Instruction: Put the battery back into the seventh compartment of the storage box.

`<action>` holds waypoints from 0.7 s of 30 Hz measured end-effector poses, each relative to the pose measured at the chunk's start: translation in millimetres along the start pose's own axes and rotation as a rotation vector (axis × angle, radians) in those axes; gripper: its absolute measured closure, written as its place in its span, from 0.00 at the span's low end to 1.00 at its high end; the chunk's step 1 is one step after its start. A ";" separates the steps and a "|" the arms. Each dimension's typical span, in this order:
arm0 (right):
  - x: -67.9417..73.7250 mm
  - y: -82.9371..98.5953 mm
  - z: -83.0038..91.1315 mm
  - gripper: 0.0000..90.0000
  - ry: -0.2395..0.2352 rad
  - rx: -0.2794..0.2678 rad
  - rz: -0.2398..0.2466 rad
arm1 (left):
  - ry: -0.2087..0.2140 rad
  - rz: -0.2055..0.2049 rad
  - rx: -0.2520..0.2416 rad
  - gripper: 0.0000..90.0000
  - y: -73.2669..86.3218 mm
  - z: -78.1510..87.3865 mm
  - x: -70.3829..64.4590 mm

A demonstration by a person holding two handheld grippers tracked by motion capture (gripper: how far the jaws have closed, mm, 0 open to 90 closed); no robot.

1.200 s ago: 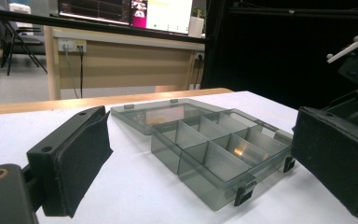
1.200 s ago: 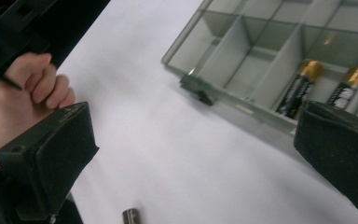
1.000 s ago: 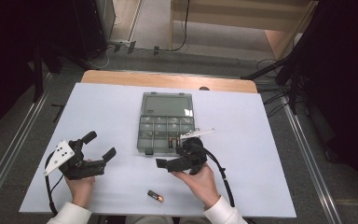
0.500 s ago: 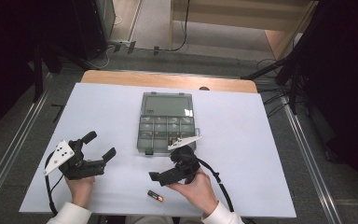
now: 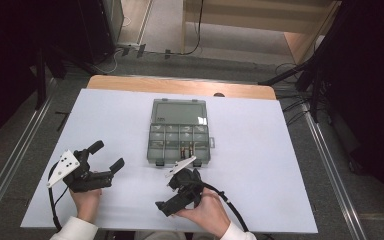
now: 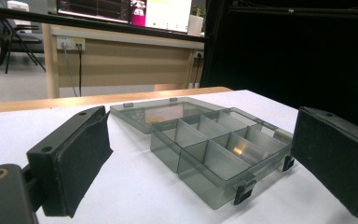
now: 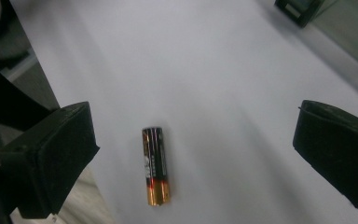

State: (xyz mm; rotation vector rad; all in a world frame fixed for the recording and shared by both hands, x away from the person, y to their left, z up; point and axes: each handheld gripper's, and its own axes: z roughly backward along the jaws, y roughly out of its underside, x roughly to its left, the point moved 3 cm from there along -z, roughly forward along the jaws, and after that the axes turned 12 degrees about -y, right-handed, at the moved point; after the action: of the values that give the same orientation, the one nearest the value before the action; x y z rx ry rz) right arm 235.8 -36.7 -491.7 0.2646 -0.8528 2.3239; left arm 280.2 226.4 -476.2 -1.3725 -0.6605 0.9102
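An AA battery (image 7: pixel 156 165), black with a copper end, lies on the white table between the wide-open jaws of my right gripper (image 7: pixel 196 154); neither pad touches it. In the high view the right gripper (image 5: pixel 162 206) points toward the table's near edge and covers the battery. A clear grey compartment box (image 5: pixel 180 132) sits mid-table with its lid laid flat behind it, and some small items lie in its front cells. My left gripper (image 5: pixel 107 155) rests open at the near left, facing the box (image 6: pixel 219 144), with nothing between its jaws.
The white table (image 5: pixel 280 150) ends just below the right hand, and that near edge (image 7: pixel 51 93) runs close beside the battery. A wooden strip (image 5: pixel 180 86) borders the far side. Black cables trail from both grippers.
My right gripper has swung from beside the box's front toward the near edge and lowered over the battery, which it now hides from above. The left gripper has not moved.
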 end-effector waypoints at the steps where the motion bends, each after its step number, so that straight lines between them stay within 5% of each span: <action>1: 2.1 1.3 -3.3 0.00 0.019 0.026 0.023 | -0.001 0.004 0.002 0.05 0.2 -0.4 -0.1; 13: 14.9 7.5 -19.7 0.06 0.074 0.131 0.109 | -0.001 -0.001 -0.001 0.05 -0.1 0.3 0.1; 21: 21.2 12.7 -22.8 0.28 0.088 0.167 0.158 | -0.006 0.003 0.001 0.05 0.1 0.1 0.0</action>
State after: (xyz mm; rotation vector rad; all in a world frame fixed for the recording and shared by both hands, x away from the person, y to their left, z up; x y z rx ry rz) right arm 212.0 -18.9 -507.6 0.1694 -0.6583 2.5387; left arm 280.1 226.4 -476.3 -1.3700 -0.6626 0.9171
